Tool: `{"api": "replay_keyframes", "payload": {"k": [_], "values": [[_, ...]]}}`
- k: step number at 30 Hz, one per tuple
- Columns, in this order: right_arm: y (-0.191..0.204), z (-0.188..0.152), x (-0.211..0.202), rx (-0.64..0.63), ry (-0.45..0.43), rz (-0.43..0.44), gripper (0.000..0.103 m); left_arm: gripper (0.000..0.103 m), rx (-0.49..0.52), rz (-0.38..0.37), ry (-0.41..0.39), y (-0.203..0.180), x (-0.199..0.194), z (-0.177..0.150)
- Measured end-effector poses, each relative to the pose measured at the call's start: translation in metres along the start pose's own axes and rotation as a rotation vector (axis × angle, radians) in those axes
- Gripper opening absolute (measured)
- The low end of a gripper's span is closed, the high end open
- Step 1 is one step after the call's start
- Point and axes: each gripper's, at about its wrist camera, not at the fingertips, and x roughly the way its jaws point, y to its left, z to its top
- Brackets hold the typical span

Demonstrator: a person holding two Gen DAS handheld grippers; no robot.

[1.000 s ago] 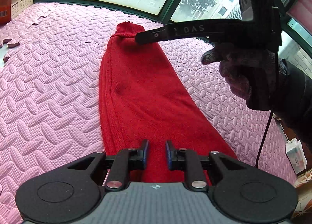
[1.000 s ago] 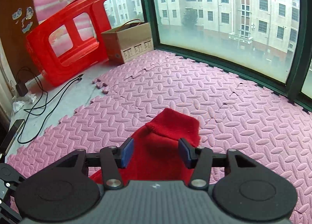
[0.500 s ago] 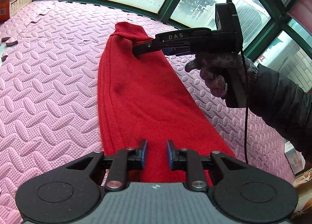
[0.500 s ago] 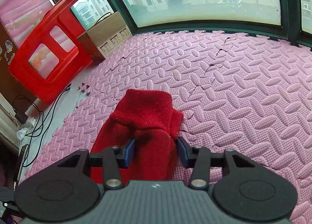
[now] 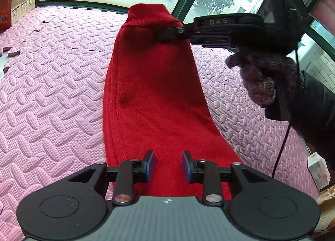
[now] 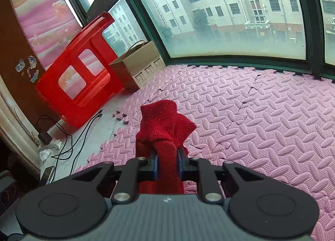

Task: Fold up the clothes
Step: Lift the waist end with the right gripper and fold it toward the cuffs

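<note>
Left wrist view had the left gripper [image 5: 168, 163] w/ its jaws apart, not gripping anything, hanging right over the near end of the red sweater [image 5: 155, 98], which stretched fwd from it across the pink foam mat [image 5: 52, 94]. Right gripper [image 6: 167, 162] was clamped on the sweater's far end just behind the ribbed cuff [image 6: 162, 121], bunched fabric squeezed btwn its blue pads, cuff raised off the mat. Gloved right hand [image 5: 261, 77] was holding that tool.
</note>
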Motion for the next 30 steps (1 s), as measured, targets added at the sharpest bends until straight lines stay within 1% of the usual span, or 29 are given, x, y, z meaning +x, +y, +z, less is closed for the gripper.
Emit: {"api": "replay_keyframes", "payload": {"k": [4, 8, 12, 14, 16, 19, 22, 25, 28, 30], "values": [[0.029, 0.001, -0.030, -0.058, -0.028, 0.023, 0.016, 0.031, -0.011, 0.008, -0.011, -0.003, -0.002, 0.001], [0.048, -0.001, -0.049, -0.091, -0.050, 0.037, 0.016, 0.030, 0.034, -0.055, -0.045, -0.026, -0.008, 0.005], [0.057, -0.003, -0.057, -0.106, -0.056, 0.042, 0.016, 0.028, 0.076, -0.089, -0.024, -0.042, 0.010, 0.009], [0.060, -0.004, -0.060, -0.105, -0.059, 0.044, 0.016, 0.028, 0.073, -0.103, -0.008, -0.045, 0.022, 0.012], [0.061, -0.006, -0.061, -0.105, -0.056, 0.048, 0.016, 0.028, 0.066, -0.086, 0.015, -0.043, 0.037, 0.012], [0.066, -0.013, -0.064, -0.118, -0.047, 0.043, 0.015, 0.028, 0.044, -0.093, 0.022, -0.038, 0.044, 0.012], [0.069, -0.018, -0.069, -0.121, -0.056, 0.049, 0.015, 0.029, 0.039, -0.106, -0.003, -0.036, 0.026, 0.010], [0.079, -0.022, -0.082, -0.147, -0.070, 0.052, 0.015, 0.028, 0.066, -0.107, -0.033, -0.030, -0.006, -0.003], [0.089, -0.031, -0.098, -0.180, -0.080, 0.068, 0.015, 0.028, 0.070, -0.057, -0.040, -0.016, -0.031, -0.023], [0.099, -0.040, -0.110, -0.208, -0.080, 0.074, 0.015, 0.028, 0.032, -0.023, -0.037, -0.003, -0.041, -0.034]]}}
